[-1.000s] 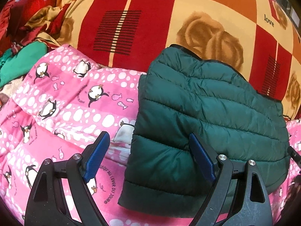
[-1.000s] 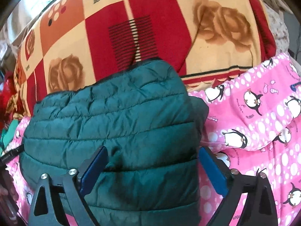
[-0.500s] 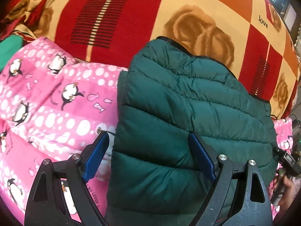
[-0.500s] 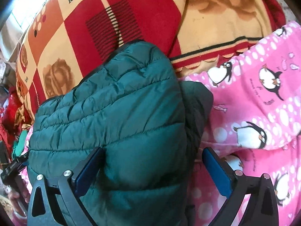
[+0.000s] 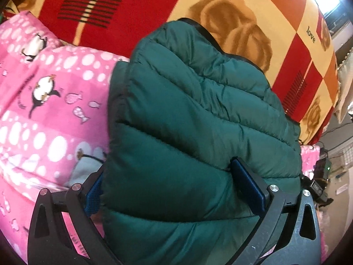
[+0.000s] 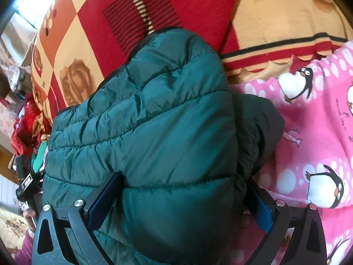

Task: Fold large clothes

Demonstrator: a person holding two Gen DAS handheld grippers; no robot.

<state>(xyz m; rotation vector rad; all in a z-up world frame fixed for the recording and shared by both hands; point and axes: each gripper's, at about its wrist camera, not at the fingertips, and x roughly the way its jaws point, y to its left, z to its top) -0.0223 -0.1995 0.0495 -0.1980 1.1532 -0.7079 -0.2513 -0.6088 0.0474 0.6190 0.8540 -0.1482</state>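
Note:
A folded dark green puffer jacket [image 5: 198, 110] lies on a pink penguin-print blanket [image 5: 48, 110]. My left gripper [image 5: 166, 170] straddles the jacket's left end. Its jaws are opening: one blue pad sits beside the jacket's left edge, and the other is sunk into the quilted top. My right gripper [image 6: 183, 178] stands open over the right end of the jacket [image 6: 154, 121]. Padded fabric bulges between its fingers, and a dark sleeve roll lies by the right finger. The jacket hides both grippers' fingertips in part.
A red, orange and cream blanket with rose prints [image 5: 220, 11] rises behind the jacket. Pink penguin bedding [image 6: 313, 137] spreads to the right. A heap of red and green clothes [image 6: 26, 128] lies far left, and a person's hand [image 6: 28, 216] shows at the lower left.
Both grippers have come down and forward onto the jacket, so its padding now fills the gap between each pair of fingers. The left jaws stand wider than before.

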